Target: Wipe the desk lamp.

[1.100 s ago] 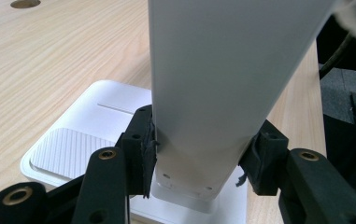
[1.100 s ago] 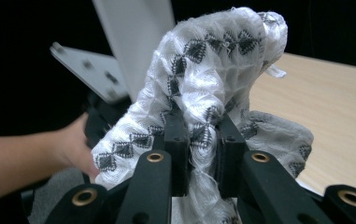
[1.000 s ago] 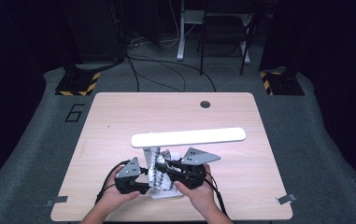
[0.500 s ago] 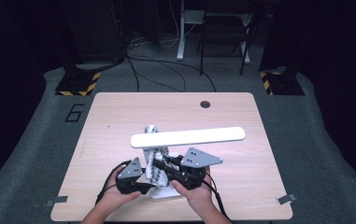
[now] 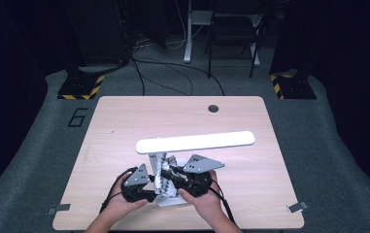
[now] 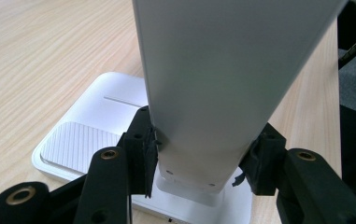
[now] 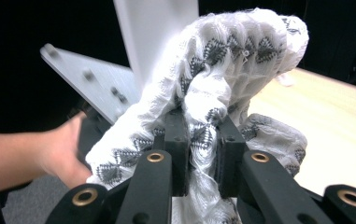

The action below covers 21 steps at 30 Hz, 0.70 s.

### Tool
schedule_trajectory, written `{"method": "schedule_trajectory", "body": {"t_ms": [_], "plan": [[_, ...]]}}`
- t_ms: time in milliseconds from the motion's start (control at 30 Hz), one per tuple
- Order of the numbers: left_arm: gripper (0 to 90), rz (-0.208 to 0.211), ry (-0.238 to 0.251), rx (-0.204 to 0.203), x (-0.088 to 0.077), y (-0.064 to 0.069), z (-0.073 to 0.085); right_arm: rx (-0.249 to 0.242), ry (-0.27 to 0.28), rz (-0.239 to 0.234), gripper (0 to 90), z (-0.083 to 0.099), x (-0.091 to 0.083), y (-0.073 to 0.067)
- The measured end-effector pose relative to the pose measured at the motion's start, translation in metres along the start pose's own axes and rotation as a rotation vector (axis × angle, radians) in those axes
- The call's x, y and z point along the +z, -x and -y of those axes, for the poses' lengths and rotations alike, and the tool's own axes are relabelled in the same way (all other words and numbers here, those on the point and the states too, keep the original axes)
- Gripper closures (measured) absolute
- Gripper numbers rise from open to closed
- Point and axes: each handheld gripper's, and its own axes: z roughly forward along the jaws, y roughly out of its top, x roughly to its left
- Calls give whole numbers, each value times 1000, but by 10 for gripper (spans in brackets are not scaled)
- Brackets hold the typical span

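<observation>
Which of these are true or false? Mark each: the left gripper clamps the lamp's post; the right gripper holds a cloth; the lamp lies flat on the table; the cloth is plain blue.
1. The left gripper clamps the post: true.
2. The right gripper holds a cloth: true.
3. The lamp lies flat on the table: false; it stands upright on its base.
4. The cloth is plain blue: false; it is white with dark diamonds.

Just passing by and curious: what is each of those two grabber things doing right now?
Left gripper: closed on the lamp's post, just above its base.
Right gripper: closed on a white patterned cloth, held against the post.
</observation>
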Motion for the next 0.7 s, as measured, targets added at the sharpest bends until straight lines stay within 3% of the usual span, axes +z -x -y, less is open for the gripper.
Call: {"method": "schedule_trajectory", "body": {"t_ms": [133,167,200,233,300,400,667,700], "plan": [[531,-4,1,-7,0,1,0,-20,18,26,790,-7,-3,-3],[531,-6,10,-21,1,1,0,-54,70,37,790,-18,-7,-8],[531,-7,15,-27,1,2,0,-54,70,37,790,-18,-7,-8],[532,-6,14,-30,1,2,0,-62,119,32,790,-30,-13,-14],[532,-7,6,-23,1,2,0,-67,141,31,790,-34,-16,-16],[532,-18,8,-23,2,3,-1,-93,230,52,788,-47,-25,-22],[502,-3,13,-42,1,2,-2,-41,281,46,790,-41,-28,-19],[479,14,57,-36,-5,2,-3,-41,284,47,791,-41,-29,-19]]}}
